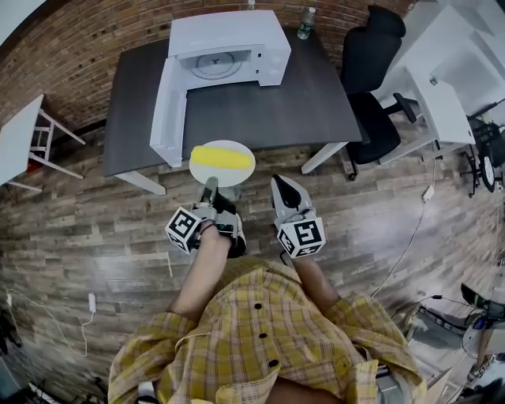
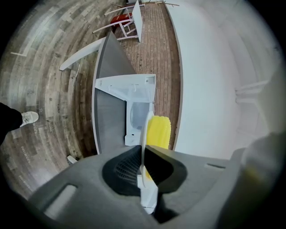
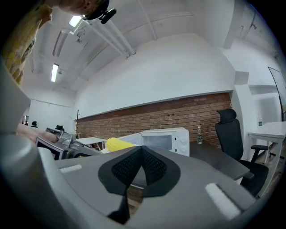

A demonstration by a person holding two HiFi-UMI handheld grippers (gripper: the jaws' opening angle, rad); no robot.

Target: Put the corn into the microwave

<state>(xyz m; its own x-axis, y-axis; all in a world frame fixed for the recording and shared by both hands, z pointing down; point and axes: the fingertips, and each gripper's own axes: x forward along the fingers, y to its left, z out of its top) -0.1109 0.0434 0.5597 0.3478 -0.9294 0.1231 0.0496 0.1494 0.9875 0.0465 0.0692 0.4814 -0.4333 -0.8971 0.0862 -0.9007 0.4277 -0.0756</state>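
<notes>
A yellow corn cob (image 1: 223, 157) lies on a white plate (image 1: 237, 175) held in the air just short of the dark table's near edge. My left gripper (image 1: 210, 186) is shut on the plate's near rim. In the left gripper view the plate (image 2: 145, 129) stands edge-on between the jaws, with the corn (image 2: 159, 131) beside it. The white microwave (image 1: 229, 47) sits at the back of the table (image 1: 268, 110) with its door (image 1: 167, 106) swung open to the left. My right gripper (image 1: 278, 184) hovers to the right of the plate, shut and empty (image 3: 142, 150).
A black office chair (image 1: 371, 71) stands right of the table, and a water bottle (image 1: 306, 24) is behind the microwave. White desks stand at the far right (image 1: 442, 102) and far left (image 1: 20, 142). Cables run over the wooden floor (image 1: 102, 229).
</notes>
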